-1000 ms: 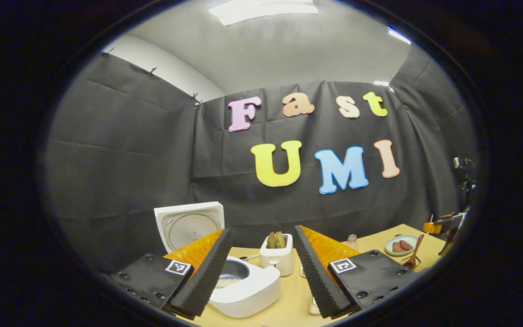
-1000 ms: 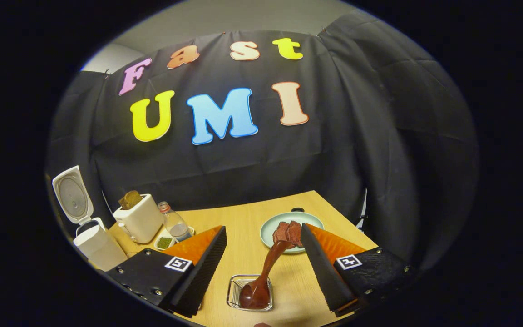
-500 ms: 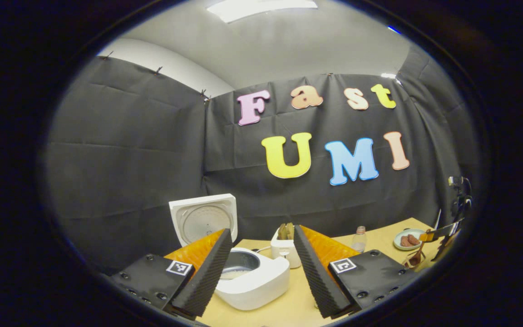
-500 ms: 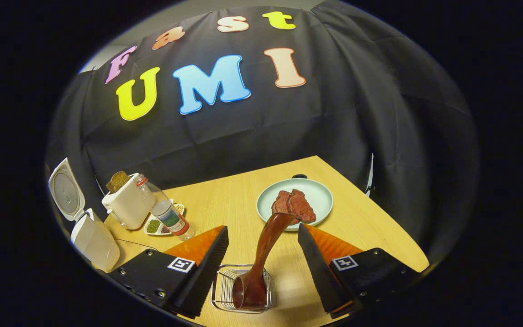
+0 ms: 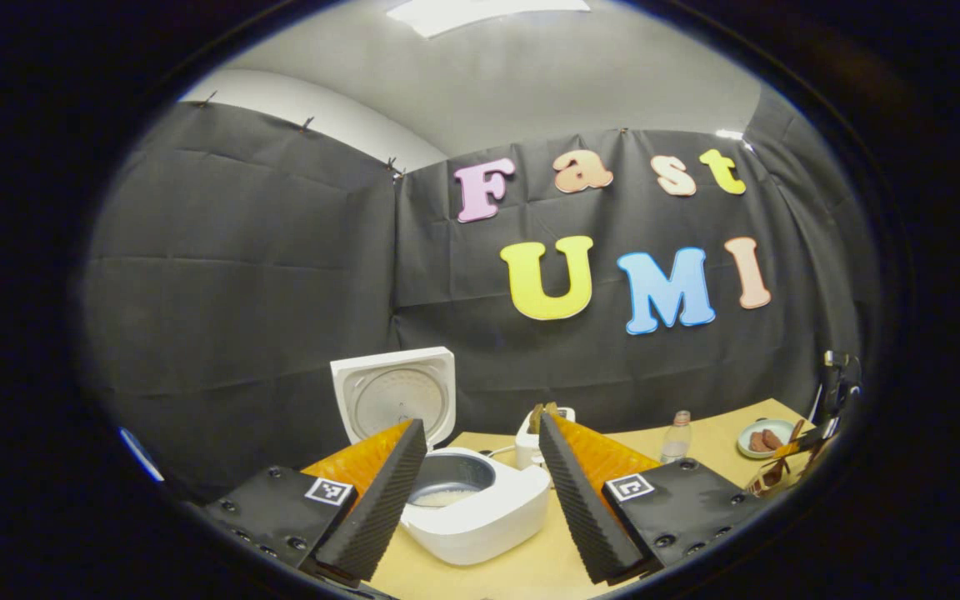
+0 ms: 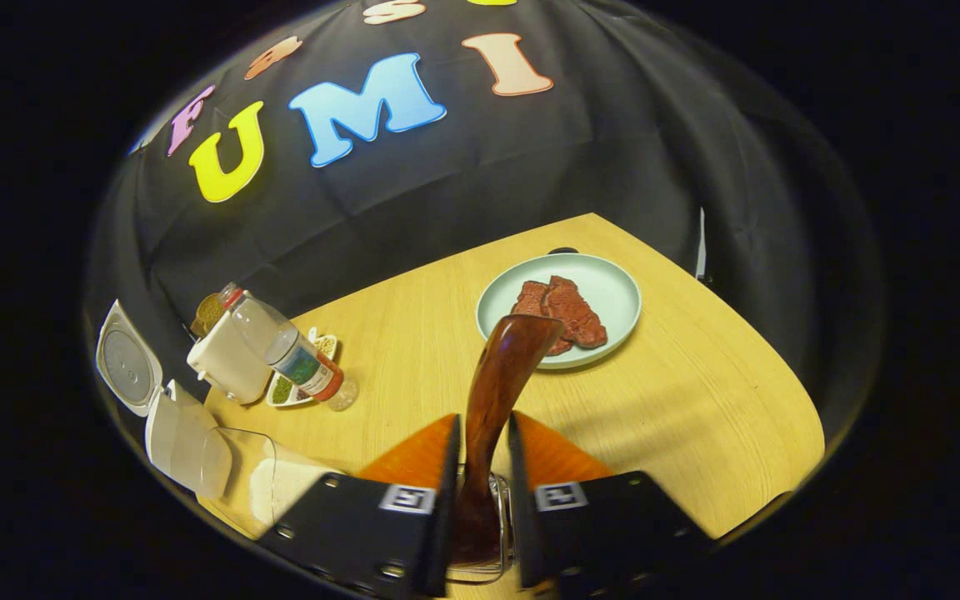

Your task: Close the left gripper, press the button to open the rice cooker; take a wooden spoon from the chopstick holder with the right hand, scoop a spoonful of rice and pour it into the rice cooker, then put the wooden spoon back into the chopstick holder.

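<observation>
Between the spread fingers of the left tool (image 5: 480, 492), in the left gripper view, sits the white rice cooker (image 5: 476, 517) with its lid (image 5: 394, 396) raised and some rice in the pot. That tool holds nothing. Behind the cooker stands a toaster (image 5: 530, 433), then a bottle (image 5: 677, 436), and far right a plate of meat (image 5: 763, 439) near the surface (image 5: 530, 575) edge.

Down in the right gripper view, the right tool (image 6: 482, 462) is clamped on the handle of the wooden spoon (image 6: 497, 392), whose bowl sits low in the wire chopstick holder (image 6: 480, 571). The green plate (image 6: 613, 292) lies just beyond the handle top; a spice bottle (image 6: 297, 362), the toaster (image 6: 226, 367) and the cooker (image 6: 176, 437) line the left, with a clear container of rice (image 6: 272, 483) close by.

Lifting at a slant could snag the spoon bowl on the wire and tip the holder; the curved, glossy handle may also pivot in the grip. Straight up looks open. Leftward travel toward the rice passes close to the bottle, while the right side is bare up to the surface edge.
</observation>
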Available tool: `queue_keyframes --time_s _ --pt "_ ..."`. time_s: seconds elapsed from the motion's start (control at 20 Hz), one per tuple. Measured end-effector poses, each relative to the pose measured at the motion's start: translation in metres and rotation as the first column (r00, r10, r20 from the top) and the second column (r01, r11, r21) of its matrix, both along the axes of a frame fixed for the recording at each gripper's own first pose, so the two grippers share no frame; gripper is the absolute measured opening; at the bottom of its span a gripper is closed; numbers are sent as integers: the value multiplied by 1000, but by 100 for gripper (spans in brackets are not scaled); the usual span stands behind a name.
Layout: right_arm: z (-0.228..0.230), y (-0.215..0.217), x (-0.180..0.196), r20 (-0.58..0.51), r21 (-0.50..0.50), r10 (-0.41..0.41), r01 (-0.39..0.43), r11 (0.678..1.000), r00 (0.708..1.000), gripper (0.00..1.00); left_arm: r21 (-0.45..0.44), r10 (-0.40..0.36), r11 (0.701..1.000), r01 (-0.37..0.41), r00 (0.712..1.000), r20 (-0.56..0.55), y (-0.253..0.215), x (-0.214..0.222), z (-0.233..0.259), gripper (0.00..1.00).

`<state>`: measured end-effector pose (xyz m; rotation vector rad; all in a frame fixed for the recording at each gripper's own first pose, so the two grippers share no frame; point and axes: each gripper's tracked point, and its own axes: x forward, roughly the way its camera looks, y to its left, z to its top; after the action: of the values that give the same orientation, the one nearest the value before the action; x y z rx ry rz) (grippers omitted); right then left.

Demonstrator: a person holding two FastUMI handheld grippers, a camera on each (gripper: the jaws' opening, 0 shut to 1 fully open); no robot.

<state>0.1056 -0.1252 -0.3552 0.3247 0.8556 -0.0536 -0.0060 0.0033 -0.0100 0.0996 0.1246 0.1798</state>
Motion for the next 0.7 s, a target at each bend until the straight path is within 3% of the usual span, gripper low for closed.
queue_keyframes --time_s 0.05,0.1,0.15,0.25,0.7 --pt "8 -1 -2 14 -9 2 -2 1000 1000 23 0 2 1000 -2 1000 -4 2 0 -1 95" --pt "3 -2 2 28 -14 -20 20 1000 999 27 -1 0 1000 0 1000 -9 2 -1 -3 94" --pt "13 7 -4 31 10 2 -2 1000 1000 14 -4 -2 1000 2 1000 -14 4 -2 -6 94" --pt "22 7 -6 53 -13 15 -14 1000 998 9 -4 -6 1000 6 1000 -11 6 0 -6 95" --pt "109 21 -15 192 -99 46 -27 995 980 8 -58 -118 991 118 993 7 4 25 -12 94"
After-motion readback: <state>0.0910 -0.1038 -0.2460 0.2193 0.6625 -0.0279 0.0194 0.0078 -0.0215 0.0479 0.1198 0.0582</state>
